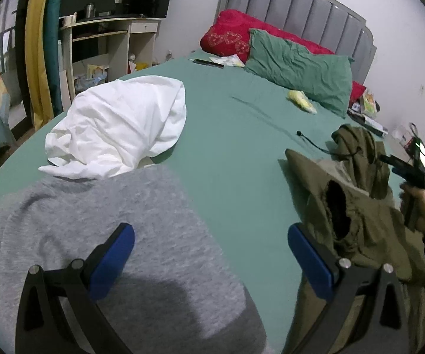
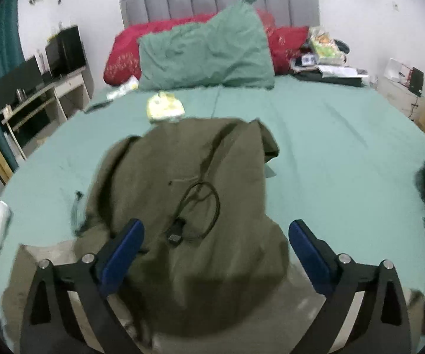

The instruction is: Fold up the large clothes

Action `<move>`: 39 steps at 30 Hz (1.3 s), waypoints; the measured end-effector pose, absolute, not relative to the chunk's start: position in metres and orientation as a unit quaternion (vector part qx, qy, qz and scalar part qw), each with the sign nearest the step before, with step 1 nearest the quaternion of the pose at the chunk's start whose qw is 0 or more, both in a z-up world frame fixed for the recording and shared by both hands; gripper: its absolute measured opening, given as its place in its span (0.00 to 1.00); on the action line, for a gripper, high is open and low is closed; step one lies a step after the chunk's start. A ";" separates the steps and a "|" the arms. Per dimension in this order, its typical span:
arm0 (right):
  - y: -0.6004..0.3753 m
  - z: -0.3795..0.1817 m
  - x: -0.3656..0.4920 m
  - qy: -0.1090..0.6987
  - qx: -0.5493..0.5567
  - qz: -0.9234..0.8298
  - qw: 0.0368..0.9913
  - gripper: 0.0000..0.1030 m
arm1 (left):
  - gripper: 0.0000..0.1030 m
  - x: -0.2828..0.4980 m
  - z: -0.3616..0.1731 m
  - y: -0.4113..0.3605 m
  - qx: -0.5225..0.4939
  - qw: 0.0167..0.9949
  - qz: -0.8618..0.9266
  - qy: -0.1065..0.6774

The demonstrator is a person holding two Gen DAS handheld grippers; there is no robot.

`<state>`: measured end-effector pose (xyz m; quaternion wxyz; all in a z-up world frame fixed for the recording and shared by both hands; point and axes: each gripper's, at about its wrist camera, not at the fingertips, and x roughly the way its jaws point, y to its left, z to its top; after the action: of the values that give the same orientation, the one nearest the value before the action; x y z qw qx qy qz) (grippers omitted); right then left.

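Olive cotton is what we are working over: the olive jacket (image 2: 189, 206) lies crumpled on the green sheet (image 2: 330, 153), on the near side of the bed from the green pillow (image 2: 206, 56), and its black drawcord (image 2: 200, 206) loops loose across the top of the heap. Our right gripper (image 2: 215, 250) hangs above the jacket with its blue pads spread wide and nothing between them; our left gripper (image 1: 211, 253) is likewise spread and empty, over the bare sheet between the grey sweater (image 1: 109, 236) and the jacket. The risks, as we judge them: a pad could close on the drawcord instead of cloth and drag the hem askew; a pinch on one bunched layer could lift the whole heap rather than a clean edge; and a sweep to the left, away from the pillow, could rumple the sweater or the white garment (image 1: 118, 126) beyond it. The right view is blurred, so an edge is hard to pick. We count three garments, two grippers, one green pillow, one red pillow (image 1: 236, 32) behind it, and one yellow packet (image 2: 165, 107) just in front of it.
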<state>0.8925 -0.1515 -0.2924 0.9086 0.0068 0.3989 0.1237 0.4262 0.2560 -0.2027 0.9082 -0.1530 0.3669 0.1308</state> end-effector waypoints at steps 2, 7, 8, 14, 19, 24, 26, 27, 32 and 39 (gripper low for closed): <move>-0.147 -0.307 0.909 0.409 0.016 0.140 0.902 0.95 | 1.00 0.425 -0.204 0.252 -0.143 0.910 0.130 0.367; -0.134 -0.317 0.901 0.413 -0.041 0.189 0.890 0.11 | 1.00 0.425 -0.204 0.240 -0.114 0.915 0.119 0.368; -0.136 -0.312 0.891 0.402 -0.054 0.200 0.892 0.11 | 1.00 0.424 -0.203 0.238 -0.110 0.916 0.117 0.367; -0.113 -0.246 0.764 0.301 -0.229 0.271 0.885 0.10 | 1.00 0.417 -0.187 0.229 -0.121 0.923 0.099 0.352; -0.116 -0.268 0.597 0.288 -0.422 0.322 0.797 0.11 | 1.00 0.410 -0.175 0.218 -0.141 0.927 0.070 0.341; -0.159 -0.293 0.527 0.391 -0.388 0.324 0.769 0.61 | 1.00 0.404 -0.172 0.199 -0.144 0.928 0.041 0.342; -0.182 -0.272 0.528 0.402 -0.326 0.317 0.795 0.67 | 1.00 0.402 -0.173 0.193 -0.132 0.929 0.040 0.343; -0.194 -0.257 0.537 0.404 -0.287 0.304 0.813 0.69 | 1.00 0.402 -0.174 0.192 -0.131 0.929 0.038 0.344; -0.226 -0.202 0.617 0.379 -0.132 0.268 0.876 0.81 | 1.00 0.404 -0.181 0.193 -0.140 0.925 0.035 0.351; -0.197 -0.232 0.758 0.486 0.041 0.302 0.819 0.93 | 1.00 0.416 -0.191 0.197 -0.159 0.916 0.020 0.367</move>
<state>0.7578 -0.1966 -0.2318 0.8193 0.0411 0.4857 0.3018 0.4159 0.1972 -0.1909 0.9164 -0.1594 0.3666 0.0195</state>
